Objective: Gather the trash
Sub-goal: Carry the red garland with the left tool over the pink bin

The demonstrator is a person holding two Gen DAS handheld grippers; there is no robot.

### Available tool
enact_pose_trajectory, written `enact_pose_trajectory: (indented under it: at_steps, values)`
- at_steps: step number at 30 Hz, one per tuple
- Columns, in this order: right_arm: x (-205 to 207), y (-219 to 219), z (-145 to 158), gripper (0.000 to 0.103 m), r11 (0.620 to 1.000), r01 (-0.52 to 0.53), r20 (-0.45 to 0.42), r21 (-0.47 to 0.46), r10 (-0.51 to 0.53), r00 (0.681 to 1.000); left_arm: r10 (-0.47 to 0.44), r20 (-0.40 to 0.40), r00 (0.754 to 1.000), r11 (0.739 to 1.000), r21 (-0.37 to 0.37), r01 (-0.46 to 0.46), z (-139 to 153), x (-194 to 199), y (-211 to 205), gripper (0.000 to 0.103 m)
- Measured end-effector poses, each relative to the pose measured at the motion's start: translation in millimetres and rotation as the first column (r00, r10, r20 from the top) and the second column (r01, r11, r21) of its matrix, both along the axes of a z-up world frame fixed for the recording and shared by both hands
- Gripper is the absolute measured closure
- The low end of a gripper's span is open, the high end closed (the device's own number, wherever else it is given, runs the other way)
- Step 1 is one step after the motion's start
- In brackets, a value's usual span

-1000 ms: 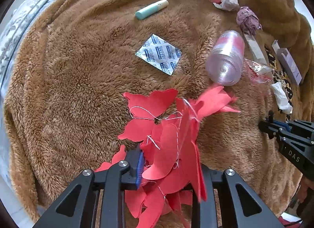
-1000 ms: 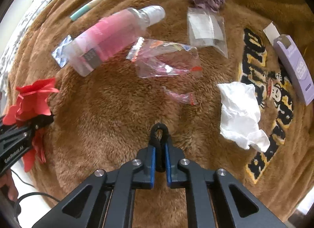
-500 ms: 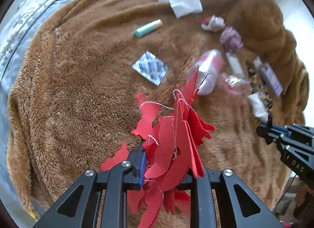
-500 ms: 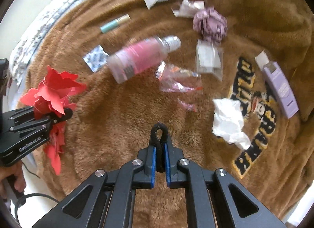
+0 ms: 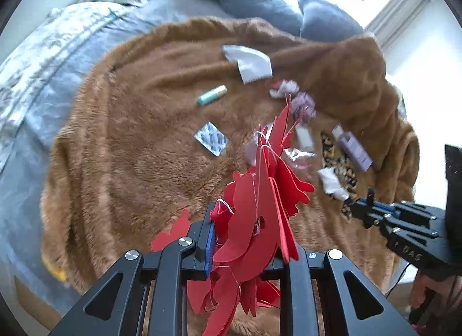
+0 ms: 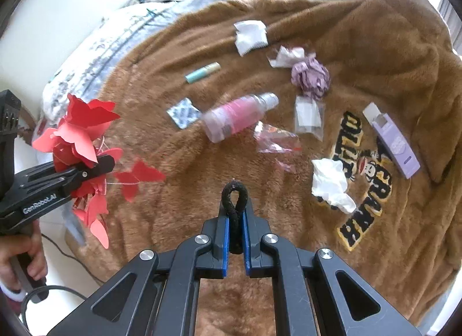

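My left gripper (image 5: 245, 237) is shut on a bunch of red paper butterflies on string (image 5: 260, 206), which hangs clear above the brown fleece blanket (image 5: 138, 148). In the right wrist view the same left gripper (image 6: 98, 165) sits at the left with the red butterflies (image 6: 80, 131) spilling out of it. My right gripper (image 6: 235, 214) is shut on a black hair tie (image 6: 234, 194), whose loop sticks up past the fingertips. It is also in the left wrist view, where the right gripper (image 5: 363, 209) is at the right edge.
On the blanket lie a pink bottle (image 6: 236, 116), a clear wrapper (image 6: 274, 136), a white tissue (image 6: 332, 185), a purple box (image 6: 395, 139), a printed sachet (image 6: 183, 113), a teal tube (image 6: 202, 72), a purple scrunchie (image 6: 310, 76) and white paper (image 6: 249, 35). Grey bedding (image 5: 43, 76) surrounds it.
Both grippers have risen away from the blanket, so more of the bed shows. The red butterflies came up off the fleece with the left gripper. The hair tie stays pinched in the right.
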State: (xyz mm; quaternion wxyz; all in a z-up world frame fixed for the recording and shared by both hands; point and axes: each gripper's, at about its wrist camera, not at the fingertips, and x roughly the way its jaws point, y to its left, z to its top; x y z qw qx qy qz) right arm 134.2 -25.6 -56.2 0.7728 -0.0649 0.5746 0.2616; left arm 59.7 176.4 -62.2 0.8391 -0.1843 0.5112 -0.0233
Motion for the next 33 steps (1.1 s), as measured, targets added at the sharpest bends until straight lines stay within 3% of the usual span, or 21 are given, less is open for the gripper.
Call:
enact_pose_trajectory:
  at_steps: [5, 8, 11, 15, 19, 22, 25, 30, 33]
  values:
    - [-26.3, 14.2, 30.3, 0.096, 0.993, -0.108, 0.055, 0.041, 0.105, 0.993, 0.145, 0.049, 0.988, 0.989, 0.007, -0.145, 29.7, -49.8, 12.2, 0.081]
    - [-46.0, 27.9, 45.9, 0.096, 0.978, -0.2, 0.078, 0.053, 0.195, 0.978, 0.275, 0.064, 0.959, 0.961, 0.016, -0.276, 38.9, -92.2, 20.2, 0.081]
    - [-68.6, 42.6, 57.6, 0.096, 0.949, -0.308, 0.098, 0.064, 0.301, 0.949, 0.404, 0.069, 0.912, 0.913, 0.026, -0.407, 43.1, -141.5, 25.6, 0.081]
    - [-106.4, 63.3, 69.7, 0.096, 0.885, -0.459, 0.11, 0.081, 0.45, 0.886, 0.578, 0.067, 0.813, 0.813, 0.036, -0.581, 42.5, -219.7, 30.1, 0.08]
    - [-157.1, 89.2, 76.0, 0.096, 0.786, -0.61, 0.126, 0.097, 0.599, 0.791, 0.728, 0.036, 0.685, 0.683, 0.044, -0.729, 33.7, -302.3, 31.1, 0.08]
    - [-204.2, 114.2, 72.8, 0.096, 0.689, -0.717, 0.135, 0.102, 0.705, 0.696, 0.814, 0.007, 0.581, 0.58, 0.06, -0.812, 20.6, -362.4, 27.9, 0.08]
    - [-245.4, 135.7, 66.3, 0.096, 0.601, -0.792, 0.124, 0.11, 0.782, 0.611, 0.87, -0.027, 0.493, 0.493, 0.07, -0.867, 4.3, -408.0, 24.0, 0.08]
    - [-321.5, 172.8, 48.0, 0.096, 0.426, -0.899, 0.109, 0.097, 0.894, 0.435, 0.919, -0.074, 0.387, 0.392, 0.078, -0.917, -23.9, -456.2, 20.3, 0.08]
    - [-351.5, 187.0, 37.6, 0.096, 0.356, -0.93, 0.1, 0.093, 0.926, 0.365, 0.936, -0.11, 0.335, 0.344, 0.076, -0.936, -48.4, -476.6, 22.6, 0.08]
